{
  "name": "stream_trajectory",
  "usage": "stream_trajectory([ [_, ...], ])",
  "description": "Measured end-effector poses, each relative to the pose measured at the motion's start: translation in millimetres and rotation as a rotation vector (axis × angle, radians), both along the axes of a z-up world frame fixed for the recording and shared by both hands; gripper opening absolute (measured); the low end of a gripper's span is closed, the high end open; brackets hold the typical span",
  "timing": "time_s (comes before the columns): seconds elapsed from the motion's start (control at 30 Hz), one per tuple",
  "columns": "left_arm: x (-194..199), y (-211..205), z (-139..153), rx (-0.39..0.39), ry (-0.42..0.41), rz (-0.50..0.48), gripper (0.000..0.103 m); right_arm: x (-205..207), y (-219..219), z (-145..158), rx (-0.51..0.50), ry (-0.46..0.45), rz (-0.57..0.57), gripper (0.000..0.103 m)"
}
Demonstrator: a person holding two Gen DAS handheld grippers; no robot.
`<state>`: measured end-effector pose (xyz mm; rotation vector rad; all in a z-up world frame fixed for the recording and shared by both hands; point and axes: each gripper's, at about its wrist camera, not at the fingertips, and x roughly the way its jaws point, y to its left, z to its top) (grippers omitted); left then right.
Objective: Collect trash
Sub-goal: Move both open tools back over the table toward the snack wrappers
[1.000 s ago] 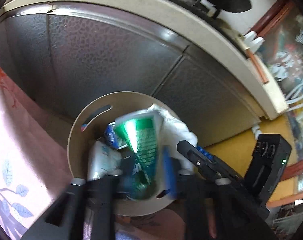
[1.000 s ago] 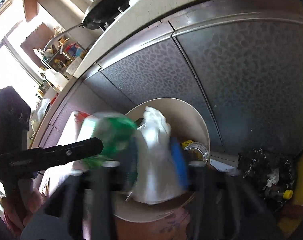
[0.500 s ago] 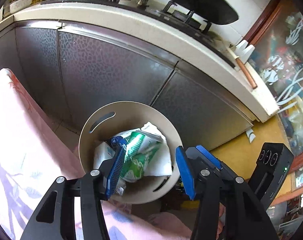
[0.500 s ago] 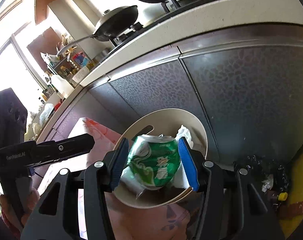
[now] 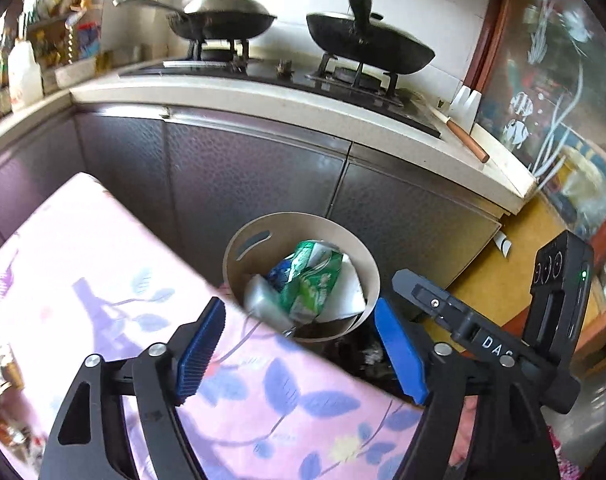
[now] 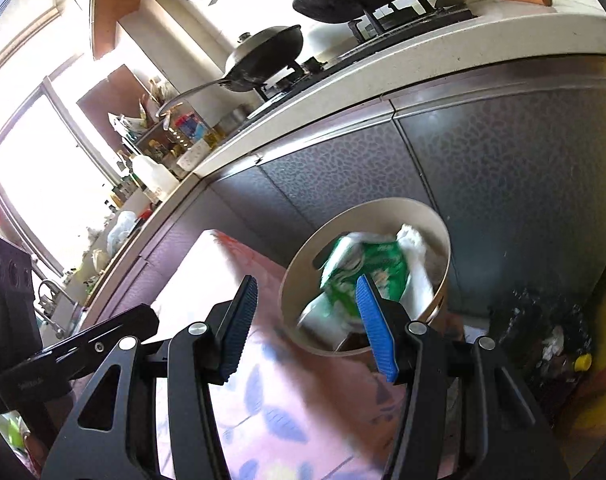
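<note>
Both my tongs sit over the near edge of the desk with the pink leaf-printed cloth (image 5: 103, 280), aimed down at the round beige plastic bin (image 5: 239, 260) standing on the floor just past that edge, against the dark grey cabinet doors (image 5: 243, 184). Left tongs (image 5: 299, 356): jaws opening, wide apart, nothing between the blue pads. Right tongs (image 6: 307, 328): jaws apart, also empty; the right pad only overlaps the bin in line of sight. The trash is in the bin: a crushed green-and-white can (image 5: 315, 276) on top, leaning on crumpled white paper (image 5: 349, 288), with a blue wrapper (image 5: 281, 274) and a pale flat packet (image 5: 263, 296) beside it. My guess is the bin sits close to the desk so drops are short. A dark heap of litter (image 6: 543, 332) lies on the floor to the bin's right, uncollected. I judge this drop finished and more pickups due.
</note>
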<state>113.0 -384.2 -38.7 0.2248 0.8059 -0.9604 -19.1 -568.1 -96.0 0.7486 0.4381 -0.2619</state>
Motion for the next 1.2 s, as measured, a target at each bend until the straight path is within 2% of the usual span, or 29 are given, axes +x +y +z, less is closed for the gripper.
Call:
stream_trajectory([
  [0.3,-30,58,20,-0.014,-0.116,0.030,0.100,-31,54,4,0.052,-0.026,0.015,0.054],
  [0.57,-50,99,23,0.077,-0.269,0.118,0.099,-44,103,17,0.019,-0.018,0.053,0.056],
  [0.83,-45,153,22,0.048,-0.253,0.222,0.099,-46,140,25,-0.017,0.006,0.107,0.058],
  [1.2,-42,195,16,0.060,-0.260,0.306,0.099,-39,176,36,-0.044,0.014,0.173,0.059],
])
